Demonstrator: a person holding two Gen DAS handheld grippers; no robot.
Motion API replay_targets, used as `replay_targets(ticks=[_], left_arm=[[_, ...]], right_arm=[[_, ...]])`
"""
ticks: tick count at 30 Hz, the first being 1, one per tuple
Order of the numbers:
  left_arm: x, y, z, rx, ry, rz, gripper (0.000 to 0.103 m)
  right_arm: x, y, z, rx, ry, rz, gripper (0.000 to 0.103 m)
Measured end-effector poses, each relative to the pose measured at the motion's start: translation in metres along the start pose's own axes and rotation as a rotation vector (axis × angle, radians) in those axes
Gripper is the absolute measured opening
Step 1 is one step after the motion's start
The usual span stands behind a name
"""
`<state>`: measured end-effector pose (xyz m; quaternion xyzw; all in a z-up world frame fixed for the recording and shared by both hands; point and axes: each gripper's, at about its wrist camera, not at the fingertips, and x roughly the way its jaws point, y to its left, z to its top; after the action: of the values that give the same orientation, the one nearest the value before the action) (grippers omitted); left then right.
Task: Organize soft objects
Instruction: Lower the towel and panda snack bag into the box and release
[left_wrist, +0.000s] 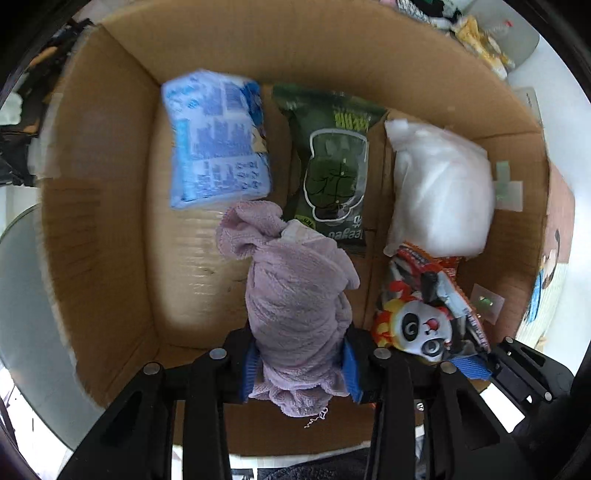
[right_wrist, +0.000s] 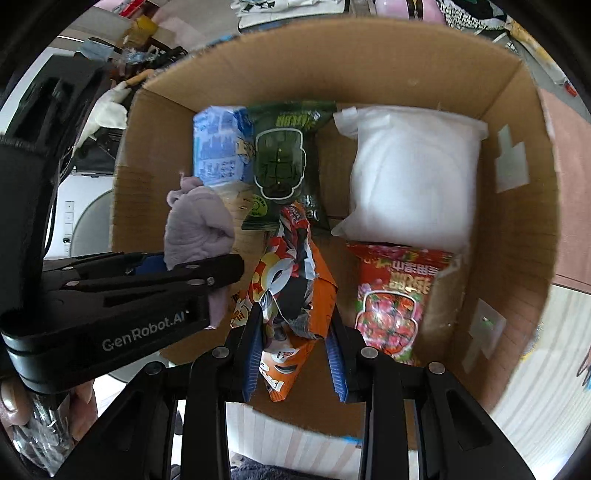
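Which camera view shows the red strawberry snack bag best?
The right wrist view: the red strawberry snack bag lies fully visible in the cardboard box. The left wrist view does not show it clearly; the panda snack bag covers that area.

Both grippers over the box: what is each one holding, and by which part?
Left gripper pinches the purple towel near its bunched lower end. Right gripper grips the orange panda snack bag around its crumpled middle.

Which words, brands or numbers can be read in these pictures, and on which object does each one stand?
"GenRobot.AI": white lettering on the body of the left gripper, seen from the right wrist view.
Green snack bag: upside-down print, too blurred to read.
Blue pack: text too small and blurred.
Red snack bag: characters not legible.
Orange panda bag: lettering crumpled, unreadable.
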<state>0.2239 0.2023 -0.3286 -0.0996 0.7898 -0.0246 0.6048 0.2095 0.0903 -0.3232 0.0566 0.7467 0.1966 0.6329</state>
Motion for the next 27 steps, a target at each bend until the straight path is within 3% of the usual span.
replay_targets(ticks=[3,5,6,8,14,18,21,27], left_arm=[[0.011,0.003,0.001,-0.015,0.04,-0.01,0.036],[0.014,0.002,-0.001,-0.011,0.053,-0.011,0.04],[0.014,0.003,-0.002,-0.007,0.051,-0.008,0.047],[0.01,0.004,-0.006,-0.01,0.031,0.001,0.054],[-0.012,-0.002,-0.024,-0.013,-0.031,0.017,0.055],[-0.04,-0.008,-0.05,-0.013,-0.132,0.068,0.055],[-0.061,-0.01,-0.071,-0.014,-0.21,0.099,0.055],[-0.095,-0.012,-0.093,-0.013,-0.324,0.112,0.055]], right_arm=[[0.016,-0.002,0.006,-0.005,0.045,-0.006,0.038],[0.02,-0.005,0.007,0.001,0.049,-0.025,0.064],[0.02,-0.006,0.007,0.004,0.047,-0.026,0.067],[0.016,-0.01,0.004,0.014,0.04,-0.04,0.069],[-0.005,-0.018,-0.009,0.014,0.012,-0.107,0.069],[-0.027,-0.021,-0.023,0.008,-0.024,-0.19,0.07],[-0.045,-0.018,-0.034,0.005,-0.07,-0.245,0.079],[-0.08,-0.009,-0.056,0.004,-0.137,-0.276,0.079]])
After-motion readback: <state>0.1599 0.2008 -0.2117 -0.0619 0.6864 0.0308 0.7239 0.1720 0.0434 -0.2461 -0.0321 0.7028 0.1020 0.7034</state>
